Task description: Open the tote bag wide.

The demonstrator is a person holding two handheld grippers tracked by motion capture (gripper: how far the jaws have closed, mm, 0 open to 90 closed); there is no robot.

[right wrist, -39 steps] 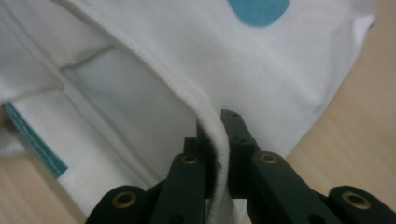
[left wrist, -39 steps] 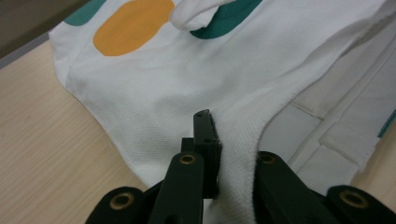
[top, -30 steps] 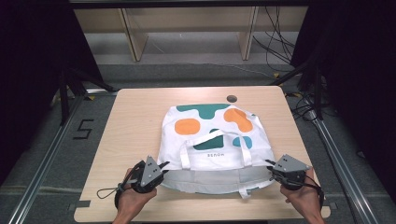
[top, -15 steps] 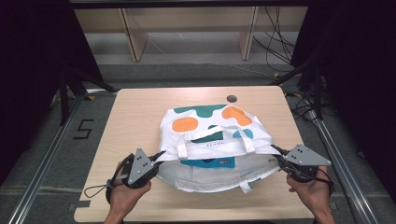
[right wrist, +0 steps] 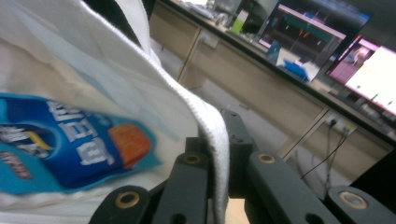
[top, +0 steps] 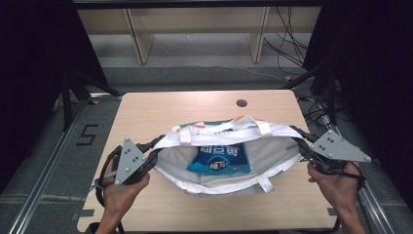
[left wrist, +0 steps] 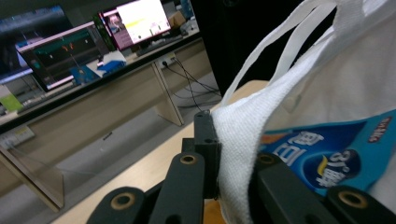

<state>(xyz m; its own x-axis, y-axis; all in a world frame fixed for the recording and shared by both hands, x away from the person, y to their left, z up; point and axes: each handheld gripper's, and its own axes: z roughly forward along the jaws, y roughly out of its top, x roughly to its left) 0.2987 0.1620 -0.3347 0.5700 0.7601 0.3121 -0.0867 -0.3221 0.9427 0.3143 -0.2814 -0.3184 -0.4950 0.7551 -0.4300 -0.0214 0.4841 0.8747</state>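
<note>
- The left gripper [top: 157,146] is clamped on the rim of the white tote bag [top: 272,153]: in the left gripper view the thick woven hem [left wrist: 236,154] is squeezed between the two black jaws, which stand close together with only cloth between them.
- The right gripper [top: 301,141] likewise pinches the opposite end of the same rim; in the right gripper view the hem [right wrist: 212,135] runs down into the narrow gap between its jaws.
- Between the two sets of fingers the bag's mouth is stretched wide and held off the table [top: 146,109], with the far rim pulled taut from one grip to the other and the near rim sagging toward the person.
- Just beyond each pair of jaws, inside the bag, lies a blue snack packet [top: 219,158] with white lettering; it rests on the bag's inner wall, about midway between the grippers.
- Two white strap handles [top: 264,127] stand on the far rim, and another hangs from the near rim.
- Past the far rim, orange and green print shows on the bag's outer face [top: 204,126].
- Farther off on the table, well beyond the fingers, is a small dark round hole [top: 241,103].
</note>
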